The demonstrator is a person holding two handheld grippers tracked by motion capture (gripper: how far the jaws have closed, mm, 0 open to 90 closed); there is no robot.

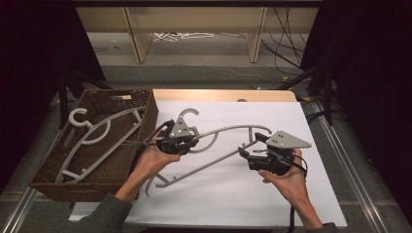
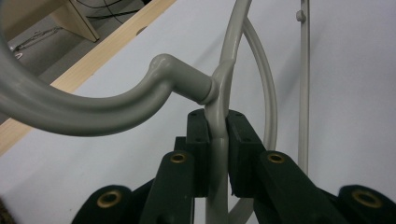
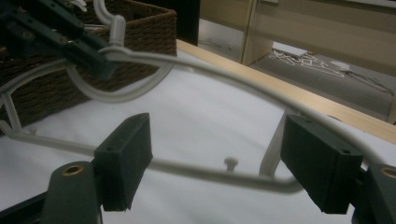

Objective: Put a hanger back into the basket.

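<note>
A basket (image 1: 126, 160) sat at the left edge of the table (image 1: 272, 194), partly overhanging it, with a hanger (image 1: 92, 133) lying inside it, hook toward the far left corner. A second hanger (image 1: 228, 130) lay across the middle of the table, its hook toward the far edge, just right of the basket. The left gripper (image 1: 180, 138) sat at that hanger's neck, beside the basket's right wall. The right gripper (image 1: 255, 145) sat at the hanger's right end, nearer the right edge.
</note>
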